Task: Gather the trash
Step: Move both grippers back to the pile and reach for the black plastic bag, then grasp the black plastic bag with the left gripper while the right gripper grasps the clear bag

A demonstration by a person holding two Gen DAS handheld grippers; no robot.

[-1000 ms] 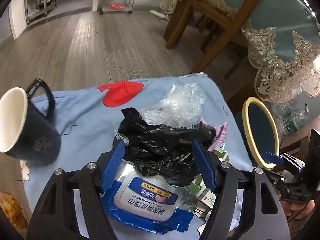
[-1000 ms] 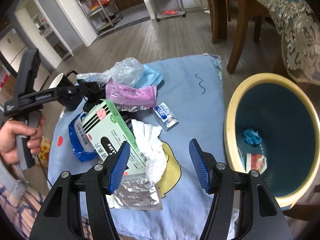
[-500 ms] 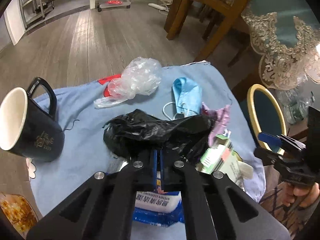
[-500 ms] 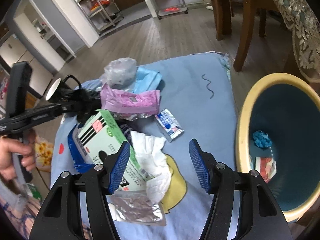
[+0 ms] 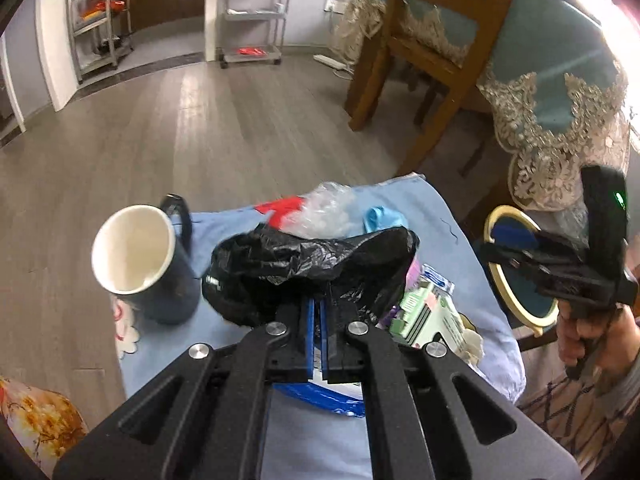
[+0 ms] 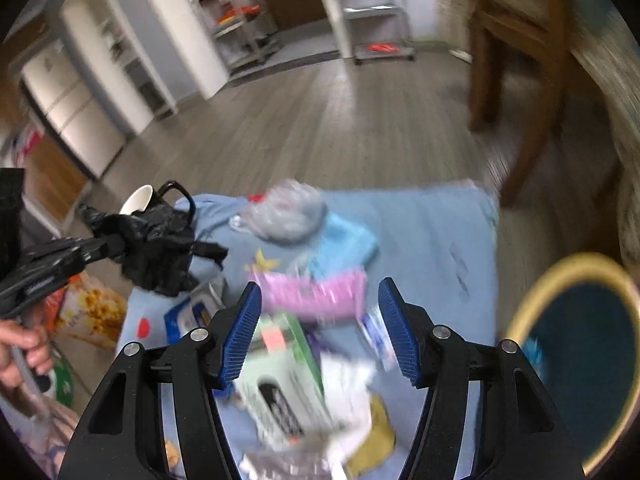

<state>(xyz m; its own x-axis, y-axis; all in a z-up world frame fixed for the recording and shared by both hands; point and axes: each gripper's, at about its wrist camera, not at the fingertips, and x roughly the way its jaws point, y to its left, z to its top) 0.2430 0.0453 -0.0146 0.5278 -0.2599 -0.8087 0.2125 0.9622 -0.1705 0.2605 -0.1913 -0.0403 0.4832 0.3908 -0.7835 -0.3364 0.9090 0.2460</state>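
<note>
My left gripper (image 5: 318, 312) is shut on a crumpled black plastic bag (image 5: 312, 268), which hangs lifted above the blue cloth (image 5: 452, 216). The same black bag (image 6: 156, 240) shows at the left of the right wrist view, held up beside the mug. My right gripper (image 6: 320, 324) stands open above the trash pile with nothing between its fingers. Under it lie a pink wrapper (image 6: 316, 292), a green and white box (image 6: 280, 372), a white tissue (image 6: 352, 384) and a clear plastic bag (image 6: 288, 212). A yellow-rimmed bin (image 6: 576, 344) stands at the right.
A dark mug (image 5: 140, 264) with a white inside stands on the cloth's left edge. A blue face mask (image 6: 344, 248), a wipes pack (image 5: 320, 396) and a small sachet (image 5: 438, 276) lie on the cloth. A wooden chair (image 5: 424, 40) and a lace-edged table stand behind.
My left gripper closed on the black bag and lifted it off the wipes pack. My right gripper moved left over the pile, staying open; its view is blurred.
</note>
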